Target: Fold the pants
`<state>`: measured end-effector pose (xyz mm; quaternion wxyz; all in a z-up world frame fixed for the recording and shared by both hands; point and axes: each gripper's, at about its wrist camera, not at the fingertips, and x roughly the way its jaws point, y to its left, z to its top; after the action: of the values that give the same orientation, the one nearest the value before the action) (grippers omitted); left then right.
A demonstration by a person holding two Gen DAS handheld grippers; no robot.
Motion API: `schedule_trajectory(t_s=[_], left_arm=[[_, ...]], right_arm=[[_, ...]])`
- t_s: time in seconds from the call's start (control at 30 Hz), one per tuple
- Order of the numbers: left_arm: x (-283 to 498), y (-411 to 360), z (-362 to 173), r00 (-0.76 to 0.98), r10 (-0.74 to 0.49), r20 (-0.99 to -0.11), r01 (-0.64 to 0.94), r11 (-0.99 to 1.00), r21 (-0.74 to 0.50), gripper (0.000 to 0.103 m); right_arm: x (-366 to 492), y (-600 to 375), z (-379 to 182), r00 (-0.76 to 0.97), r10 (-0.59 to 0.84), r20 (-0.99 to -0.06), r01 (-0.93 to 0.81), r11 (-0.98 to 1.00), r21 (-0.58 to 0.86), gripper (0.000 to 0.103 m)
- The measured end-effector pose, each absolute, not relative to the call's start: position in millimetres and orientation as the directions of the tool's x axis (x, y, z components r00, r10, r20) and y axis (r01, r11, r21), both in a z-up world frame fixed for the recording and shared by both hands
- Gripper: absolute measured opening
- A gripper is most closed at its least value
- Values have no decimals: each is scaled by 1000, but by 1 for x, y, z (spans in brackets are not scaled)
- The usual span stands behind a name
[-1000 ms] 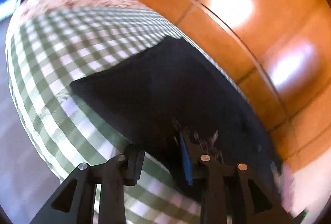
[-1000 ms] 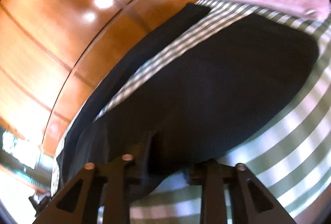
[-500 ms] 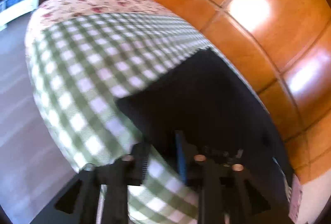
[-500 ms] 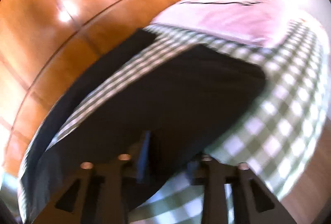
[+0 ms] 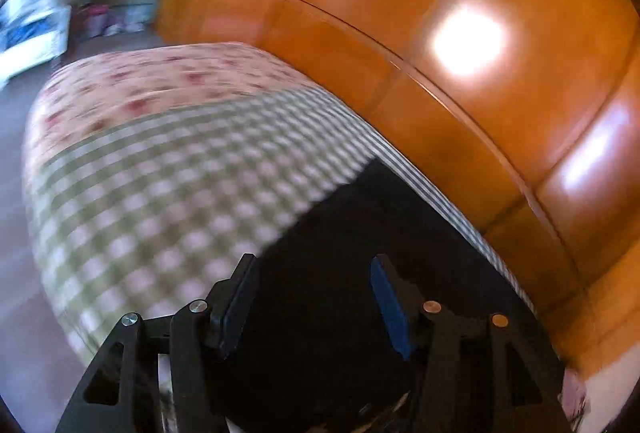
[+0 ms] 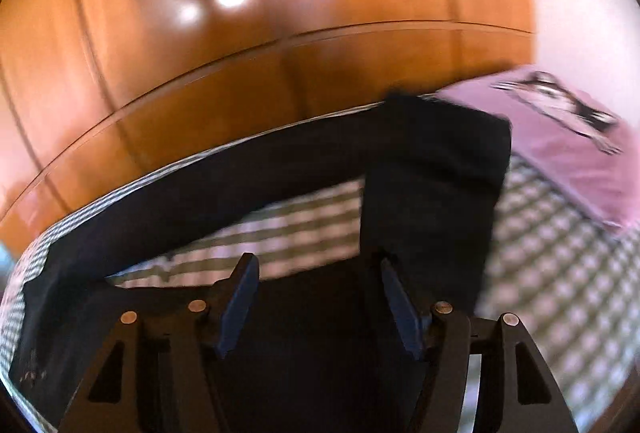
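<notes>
Dark navy pants (image 6: 432, 173) lie on a green-checked bedspread (image 6: 560, 273) along a wooden wall. In the right wrist view one leg runs along the wall and the other is turned toward me. My right gripper (image 6: 316, 273) is open, low over the dark cloth, holding nothing. In the left wrist view the pants (image 5: 380, 233) fill the lower middle. My left gripper (image 5: 312, 273) is open above them, with dark cloth between and below its fingers but not pinched.
Glossy orange wooden panels (image 5: 440, 33) run right behind the bed. A floral cover (image 5: 160, 81) lies at the bed's far end in the left wrist view. A pink pillow (image 6: 560, 137) with a dark print lies at the right. Floor (image 5: 16, 313) shows left of the bed.
Both grippers have opened wide and let go of the pants. Both have pulled back and tilted up. The pants leg now lies folded over toward the pillow side.
</notes>
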<state>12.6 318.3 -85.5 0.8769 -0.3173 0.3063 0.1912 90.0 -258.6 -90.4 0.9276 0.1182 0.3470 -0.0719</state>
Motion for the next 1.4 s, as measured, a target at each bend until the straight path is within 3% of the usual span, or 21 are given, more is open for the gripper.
schedule_trajectory(t_s=[0.1,0.27,0.43,0.6,0.73,0.87,0.97,1.17,1.4], left_arm=[[76,298,-79,722,88,-687,-442,822,-358,59],[149,290,-79,706,35,-707,-390,853,-347,59],[204,293,-88,673,48,-738,-403,860,-311,59],[234,305,-102,639,63,-767,-429,857,-287,59],[252,315,-117,610,98,-786,-460,852,-252,59],[261,326,-129,582,115,-805,-502,830,-244,59],[266,331,-132,573,130,-809,-518,823,-234,59],[287,346,-128,573,132,-809,-537,806,-249,59],[313,352,-138,503,173,-847,-534,832,-148,59]], right_arm=[[116,-233,-97,732,-3,-681,143,978,150,65],[143,-212,-111,692,-34,-722,107,993,56,63],[132,-253,-121,615,-171,-770,283,959,13,63],[76,-323,-115,516,-405,-755,552,831,-69,63],[33,-372,-100,437,-507,-743,732,681,-34,63],[15,-378,-74,500,-544,-674,782,618,82,64],[35,-354,-60,628,-462,-627,681,716,154,72],[124,-284,-91,724,-65,-687,357,887,294,73],[153,-241,-124,674,-56,-737,305,929,208,73]])
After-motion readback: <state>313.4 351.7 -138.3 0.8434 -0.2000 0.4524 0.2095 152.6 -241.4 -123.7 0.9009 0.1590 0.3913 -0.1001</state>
